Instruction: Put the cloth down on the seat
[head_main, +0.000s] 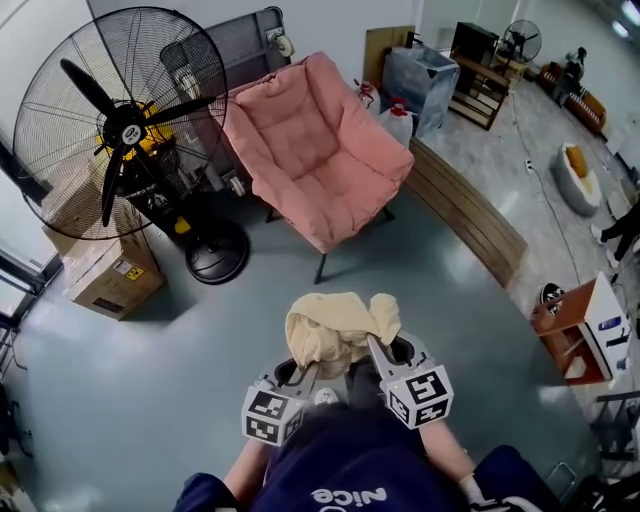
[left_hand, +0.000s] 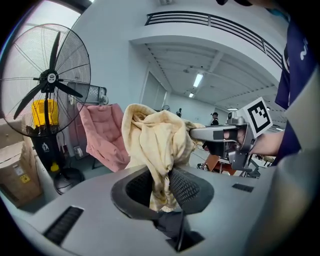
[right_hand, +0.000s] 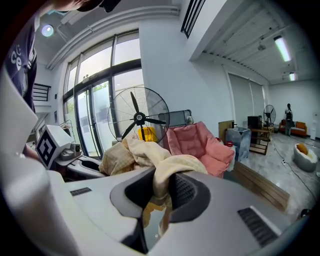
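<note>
Cloth (head_main: 338, 325) is bunched up in mid-air, well short of the pink chair (head_main: 318, 150), on its near side, over the floor (head_main: 430, 290). Both grippers are clenched on it. The left gripper (left_hand: 162, 186) pinches a hanging fold between its pads, and the right gripper (right_hand: 161, 192) pinches another fold. The bulk of the fabric humps up between the two. Nothing is on the chair's seat cushion, so I read this as the carry, with the drop not started.

How I'd run it:
- Move both grippers toward the chair together at the same spacing, so neither fold gets tugged out.
- Come in over the chair's front edge, high enough that the loose tails under the jaws don't snag it.
- Aim for the middle of the seat cushion, not the backrest. The back slopes, so a drop up there would likely slide.
- Lower until the fabric rests on the cushion, release both sides at once, then back out toward the chair's front.
- The fan (head_main: 120, 125) stands just left of the chair, so keep the left gripper's path off its guard.
</note>
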